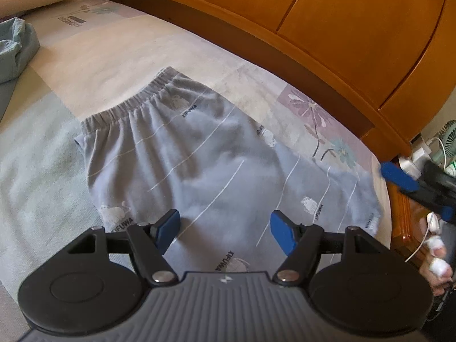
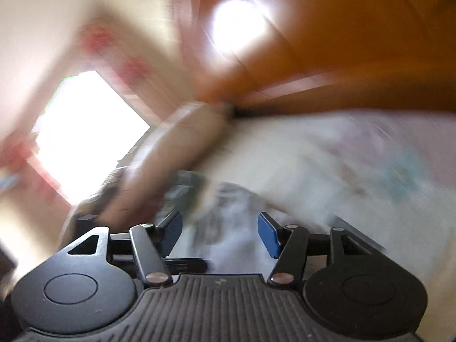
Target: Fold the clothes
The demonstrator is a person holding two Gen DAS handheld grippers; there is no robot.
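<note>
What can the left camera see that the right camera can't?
Only the left view shows the whole grey pants lying flat with their waistband, a blue cloth, a fan and the right gripper from outside. Only the right view shows a bright window; it is very blurred. Both show the bed, the headboard and an open gripper in front, the left gripper in its own view.
</note>
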